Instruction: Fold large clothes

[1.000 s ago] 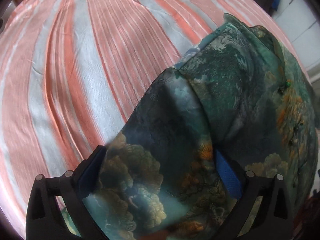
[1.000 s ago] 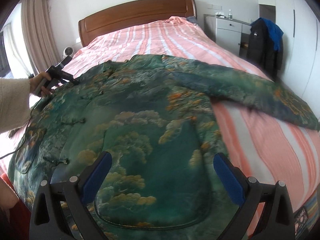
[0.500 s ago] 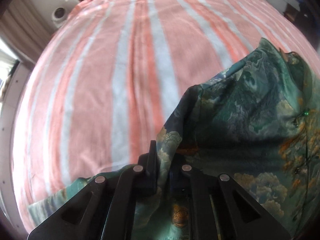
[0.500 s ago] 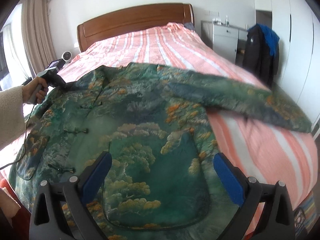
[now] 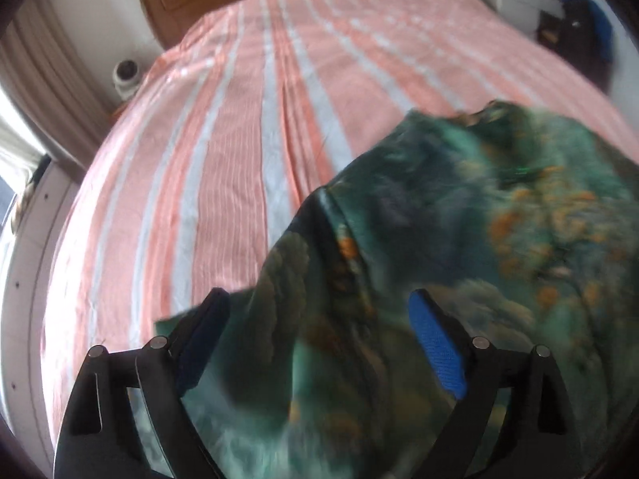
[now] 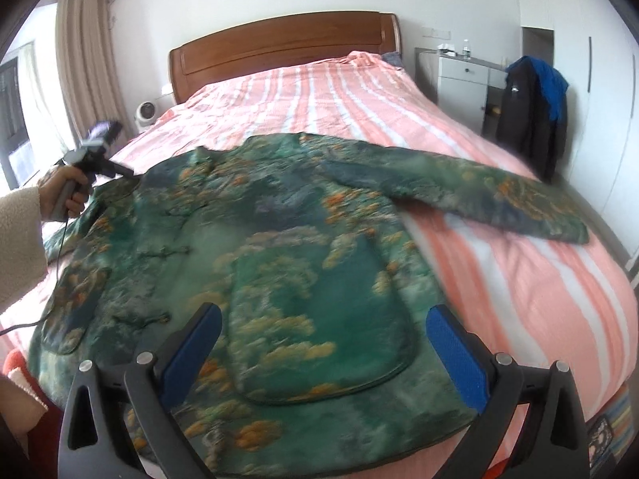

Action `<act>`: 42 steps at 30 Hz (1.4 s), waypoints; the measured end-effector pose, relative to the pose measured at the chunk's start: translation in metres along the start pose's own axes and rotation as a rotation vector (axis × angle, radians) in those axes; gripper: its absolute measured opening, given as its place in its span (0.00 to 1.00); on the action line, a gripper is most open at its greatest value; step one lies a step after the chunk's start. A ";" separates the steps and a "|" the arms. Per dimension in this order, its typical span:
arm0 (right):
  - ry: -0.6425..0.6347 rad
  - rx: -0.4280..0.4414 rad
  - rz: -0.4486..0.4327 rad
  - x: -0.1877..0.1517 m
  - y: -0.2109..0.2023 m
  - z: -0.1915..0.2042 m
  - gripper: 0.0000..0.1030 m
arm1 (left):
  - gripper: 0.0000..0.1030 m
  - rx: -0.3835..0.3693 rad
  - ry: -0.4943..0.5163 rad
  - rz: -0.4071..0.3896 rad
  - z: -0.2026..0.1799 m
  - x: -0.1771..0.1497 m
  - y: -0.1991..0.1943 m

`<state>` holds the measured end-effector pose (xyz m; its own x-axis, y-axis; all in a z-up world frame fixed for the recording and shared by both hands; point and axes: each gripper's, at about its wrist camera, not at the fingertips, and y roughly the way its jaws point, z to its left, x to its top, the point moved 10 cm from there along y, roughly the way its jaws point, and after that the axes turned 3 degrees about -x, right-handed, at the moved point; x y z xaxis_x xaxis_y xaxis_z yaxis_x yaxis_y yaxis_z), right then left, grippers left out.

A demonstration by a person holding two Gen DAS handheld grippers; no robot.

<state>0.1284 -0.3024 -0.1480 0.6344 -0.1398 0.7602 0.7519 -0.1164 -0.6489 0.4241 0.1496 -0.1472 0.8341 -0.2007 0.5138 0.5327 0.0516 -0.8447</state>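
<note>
Your left gripper (image 5: pixel 319 339) has just been opening; its jaws stand wide above the green jacket (image 6: pixel 279 263), fabric between them but unpressed. Only the right view shows the jacket spread across the striped bed (image 6: pixel 339 92), right gripper (image 6: pixel 319 343) open and empty, one sleeve (image 6: pixel 479 191) outstretched.

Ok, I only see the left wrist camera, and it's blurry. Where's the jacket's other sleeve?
Observer: The right wrist view shows that sleeve stretched out flat to the right across the bed, not folded in yet.
Operator: And the right gripper?
Observer: The right gripper is open above the jacket, over its lower front, holding nothing.
Operator: Is the front fastened?
Observer: It looks closed; knot buttons show along its left side.
</note>
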 end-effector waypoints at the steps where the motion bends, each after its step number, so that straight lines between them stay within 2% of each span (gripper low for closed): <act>1: 0.000 0.009 0.006 -0.004 0.001 0.006 0.98 | 0.90 -0.027 -0.009 -0.014 -0.002 -0.008 -0.018; 4: 0.032 0.047 0.035 -0.017 0.001 0.009 0.98 | 0.93 -0.112 -0.056 -0.033 -0.011 -0.052 -0.075; 9: 0.118 0.102 0.061 -0.026 -0.001 -0.002 0.98 | 0.95 -0.203 -0.187 0.009 -0.024 -0.178 -0.140; 11: 0.177 0.105 0.062 -0.022 -0.004 -0.027 0.98 | 0.95 -0.234 -0.249 0.038 -0.029 -0.218 -0.146; 13: 0.226 0.068 0.060 -0.018 -0.006 -0.058 0.99 | 0.95 -0.274 -0.308 0.051 -0.039 -0.252 -0.149; 15: 0.270 0.052 0.115 -0.021 0.000 -0.090 0.99 | 0.95 -0.349 -0.359 0.070 -0.051 -0.278 -0.147; 17: 0.302 0.125 0.200 -0.031 0.011 -0.102 0.99 | 0.95 -0.399 -0.385 0.090 -0.061 -0.296 -0.140; 20: 0.276 0.207 0.269 -0.043 0.028 -0.099 0.99 | 0.95 -0.380 -0.420 0.070 -0.065 -0.314 -0.132; 21: 0.259 0.204 0.282 -0.046 0.033 -0.098 0.99 | 0.95 -0.378 -0.433 0.071 -0.067 -0.318 -0.129; 23: 0.257 0.238 0.325 -0.053 0.046 -0.093 0.98 | 0.95 -0.406 -0.434 0.115 -0.079 -0.328 -0.121; 24: 0.272 0.274 0.350 -0.056 0.052 -0.088 0.93 | 0.94 -0.418 -0.421 0.136 -0.086 -0.333 -0.119; 25: 0.278 0.289 0.366 -0.058 0.055 -0.086 0.79 | 0.93 -0.415 -0.402 0.141 -0.091 -0.336 -0.118; 26: 0.267 0.286 0.375 -0.059 0.057 -0.084 0.70 | 0.81 -0.394 -0.380 0.141 -0.095 -0.338 -0.118; 27: 0.247 0.263 0.379 -0.059 0.057 -0.083 0.52 | 0.46 -0.378 -0.358 0.149 -0.097 -0.340 -0.118; 28: 0.245 0.264 0.382 -0.059 0.055 -0.081 0.27 | 0.30 -0.370 -0.338 0.162 -0.100 -0.341 -0.117; 29: 0.255 0.274 0.382 -0.058 0.051 -0.079 0.13 | 0.16 -0.362 -0.331 0.167 -0.100 -0.340 -0.118; 30: 0.255 0.279 0.377 -0.056 0.042 -0.075 0.12 | 0.13 -0.370 -0.333 0.165 -0.098 -0.339 -0.121; 32: 0.220 0.298 0.367 -0.053 0.021 -0.063 0.11 | 0.12 -0.378 -0.329 0.150 -0.090 -0.336 -0.133; 35: 0.170 0.345 0.345 -0.052 -0.019 -0.043 0.11 | 0.12 -0.335 -0.320 0.153 -0.072 -0.342 -0.139; 38: 0.121 0.289 0.360 -0.072 -0.024 -0.039 0.11 | 0.16 -0.310 -0.326 0.200 -0.074 -0.354 -0.120; 39: 0.114 0.245 0.370 -0.082 -0.016 -0.042 0.11 | 0.21 -0.287 -0.320 0.201 -0.075 -0.352 -0.115; 40: 0.118 0.214 0.374 -0.088 -0.008 -0.045 0.13 | 0.22 -0.267 -0.315 0.193 -0.076 -0.349 -0.114; 41: 0.130 0.186 0.374 -0.094 -0.001 -0.049 0.17 | 0.30 -0.251 -0.311 0.182 -0.076 -0.345 -0.116; 42: 0.139 0.157 0.367 -0.095 0.002 -0.054 0.27 | 0.46 -0.236 -0.309 0.164 -0.074 -0.341 -0.119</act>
<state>0.0598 -0.3420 -0.2236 0.8431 -0.2771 0.4608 0.5053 0.1153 -0.8552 0.0658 0.1395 -0.2324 0.9278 0.0964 0.3604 0.3722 -0.1745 -0.9116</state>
